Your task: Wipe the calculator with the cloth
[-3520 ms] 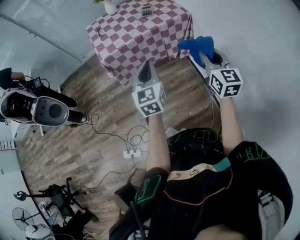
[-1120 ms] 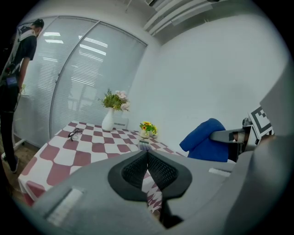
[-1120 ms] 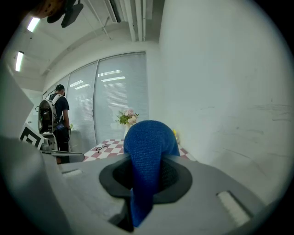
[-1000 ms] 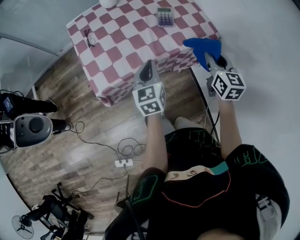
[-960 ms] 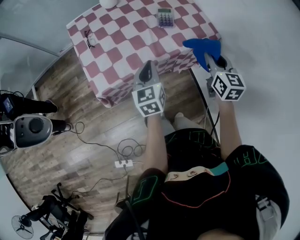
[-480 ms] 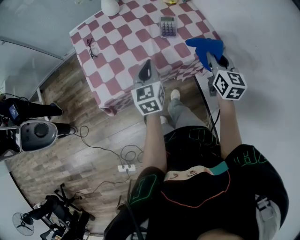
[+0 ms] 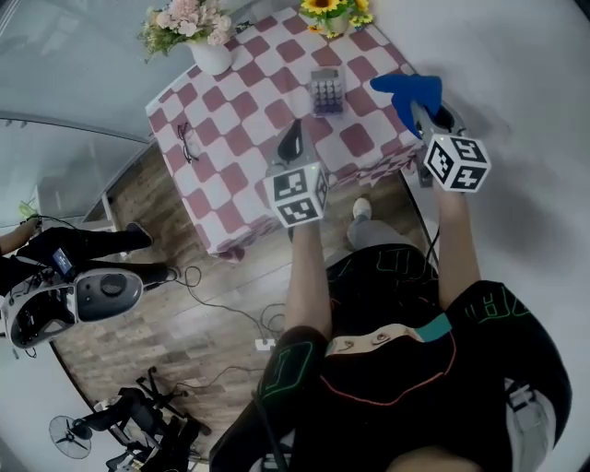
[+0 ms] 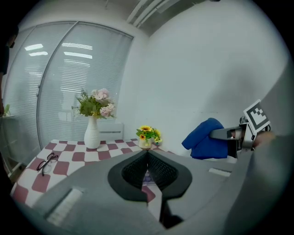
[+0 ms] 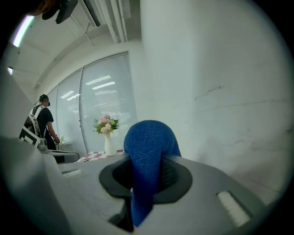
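Left tool (image 7: pixel 293 140): jaws shut against each other, gripping nothing, held in the air over the near side of the worktop (image 7: pixel 230 175)
Right tool (image 7: pixel 419 103): jaws clamped on the cloth (image 7: pixel 406 88), raised by the worktop's right edge
Cloth: blue, bunched, sticks out past the jaw tips, apart from the calculator
Calculator (image 7: pixel 324 91): flat on the checked worktop, between the 2 tools' tips in the head view, touched by neither
Also on the worktop: glasses (image 7: pixel 187 141) near the left edge, white vase (image 7: pixel 210 55) of pink flowers, small pot (image 7: pixel 334 14) of sunflowers at the far edge
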A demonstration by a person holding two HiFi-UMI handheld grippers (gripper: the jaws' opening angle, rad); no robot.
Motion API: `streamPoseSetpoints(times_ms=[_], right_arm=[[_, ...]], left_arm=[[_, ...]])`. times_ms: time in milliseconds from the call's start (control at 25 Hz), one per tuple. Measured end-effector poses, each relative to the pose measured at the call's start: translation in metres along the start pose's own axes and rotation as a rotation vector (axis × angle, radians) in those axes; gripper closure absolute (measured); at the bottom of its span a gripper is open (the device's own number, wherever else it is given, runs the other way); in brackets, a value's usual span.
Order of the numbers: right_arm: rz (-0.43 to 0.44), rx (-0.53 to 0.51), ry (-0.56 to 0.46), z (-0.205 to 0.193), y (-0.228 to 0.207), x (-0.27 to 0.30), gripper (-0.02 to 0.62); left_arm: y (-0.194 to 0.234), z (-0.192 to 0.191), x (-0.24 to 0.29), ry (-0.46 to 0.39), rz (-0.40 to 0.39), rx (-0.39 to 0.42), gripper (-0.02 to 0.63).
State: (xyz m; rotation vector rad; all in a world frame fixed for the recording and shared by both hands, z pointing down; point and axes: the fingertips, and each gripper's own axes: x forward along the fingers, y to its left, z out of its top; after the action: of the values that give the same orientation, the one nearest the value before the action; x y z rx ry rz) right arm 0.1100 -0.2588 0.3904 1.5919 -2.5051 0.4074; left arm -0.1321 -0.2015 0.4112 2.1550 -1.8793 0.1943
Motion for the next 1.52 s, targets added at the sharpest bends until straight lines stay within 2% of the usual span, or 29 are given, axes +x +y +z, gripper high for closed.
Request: streamPoseSetpoints(times_ms=[200, 520, 880, 1240, 1520], right_arm=[[0.05, 0.031, 0.008, -0.001, -0.016, 0.03, 0.525], [0.112, -0.013, 0.036, 0.006, -0.023, 0.054, 0.525], [0.144, -0.058, 0.12, -0.013, -0.015, 0.086, 0.525], [0.17, -0.1, 0.188, -0.032, -0.001, 0.129, 0.525], [0.175, -0.136, 0.212, -0.043, 0.009, 0.175, 0.525]], left_arm=[[-0.013, 0.007, 0.029, 0.026, 0.015, 0.025, 0.595], [-0.013, 0.02, 0.056, 0.014, 0.049, 0.032, 0.595], [-0.002, -0.002, 0.075, 0.054, 0.061, -0.02, 0.595], [0.025, -0.039, 0.084, 0.129, 0.096, -0.089, 0.595], [0.037, -0.059, 0.104, 0.178, 0.074, -0.114, 0.595]])
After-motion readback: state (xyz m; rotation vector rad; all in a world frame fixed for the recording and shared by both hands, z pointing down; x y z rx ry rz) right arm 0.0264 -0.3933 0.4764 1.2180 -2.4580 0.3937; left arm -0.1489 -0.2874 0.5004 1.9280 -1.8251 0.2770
